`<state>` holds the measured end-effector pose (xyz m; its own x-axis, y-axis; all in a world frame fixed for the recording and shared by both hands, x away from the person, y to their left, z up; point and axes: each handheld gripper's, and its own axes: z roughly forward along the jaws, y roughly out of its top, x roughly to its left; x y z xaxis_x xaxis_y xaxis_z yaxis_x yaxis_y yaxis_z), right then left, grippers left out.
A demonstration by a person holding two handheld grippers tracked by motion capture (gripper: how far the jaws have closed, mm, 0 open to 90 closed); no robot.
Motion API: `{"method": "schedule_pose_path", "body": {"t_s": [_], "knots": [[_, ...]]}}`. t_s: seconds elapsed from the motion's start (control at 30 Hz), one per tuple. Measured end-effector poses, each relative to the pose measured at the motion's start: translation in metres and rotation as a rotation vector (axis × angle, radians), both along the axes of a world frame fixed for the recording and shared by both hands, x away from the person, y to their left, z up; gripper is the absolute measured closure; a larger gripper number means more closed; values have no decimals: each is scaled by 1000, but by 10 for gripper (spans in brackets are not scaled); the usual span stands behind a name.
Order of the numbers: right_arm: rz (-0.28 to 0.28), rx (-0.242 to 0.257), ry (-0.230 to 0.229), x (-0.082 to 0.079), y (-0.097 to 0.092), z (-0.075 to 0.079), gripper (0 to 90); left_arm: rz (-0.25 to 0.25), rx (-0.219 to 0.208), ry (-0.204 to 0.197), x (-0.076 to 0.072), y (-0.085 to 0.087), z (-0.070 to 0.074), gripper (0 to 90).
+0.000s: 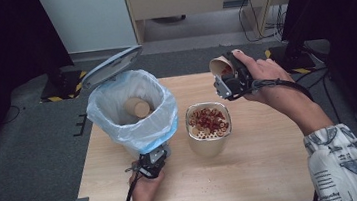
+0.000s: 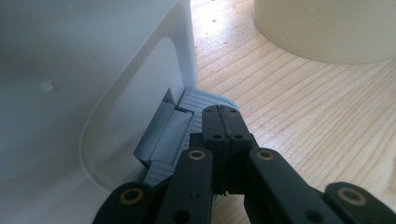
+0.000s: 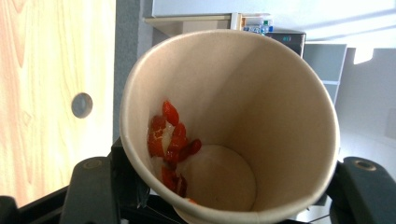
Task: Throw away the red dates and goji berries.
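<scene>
A white pedal bin (image 1: pixel 142 134) lined with a pale blue bag stands on the table's left, its lid (image 1: pixel 110 66) raised. A paper cup (image 1: pixel 137 106) lies inside it. My left gripper (image 1: pixel 157 155) is shut at the bin's foot, its closed jaws (image 2: pixel 223 116) resting on the grey pedal (image 2: pixel 184 123). My right gripper (image 1: pixel 228 79) is shut on a paper cup (image 1: pixel 220 66), held tilted above the table's far right. Inside that cup (image 3: pixel 261 93), red bits (image 3: pixel 170 137) stick to the wall. A beige pot (image 1: pixel 210 145) with a perforated top carries red bits (image 1: pixel 209 119).
The wooden table (image 1: pixel 269 166) has bare room in front and to the right of the pot. The pot's wall (image 2: pixel 327 32) stands close to the right of the pedal. Dark floor and a cabinet with cables lie beyond the far edge.
</scene>
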<state>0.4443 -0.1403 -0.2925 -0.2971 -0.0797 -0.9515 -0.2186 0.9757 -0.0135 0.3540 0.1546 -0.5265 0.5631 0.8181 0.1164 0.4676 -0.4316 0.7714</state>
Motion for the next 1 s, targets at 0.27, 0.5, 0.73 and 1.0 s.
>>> {"method": "schedule_pose_path", "body": {"t_s": [0.27,0.5,0.73,1.0], "knots": [[-13,77,61,6,-7,-10,350,-1,2,1,0,0,0,889],[-27,149,123,9,-11,-20,350,-2,2,2,0,0,0,889],[-33,282,212,14,-15,-28,349,-4,1,-1,0,0,0,889],[-44,411,277,16,-25,-33,351,-3,0,0,0,0,0,889]]}}
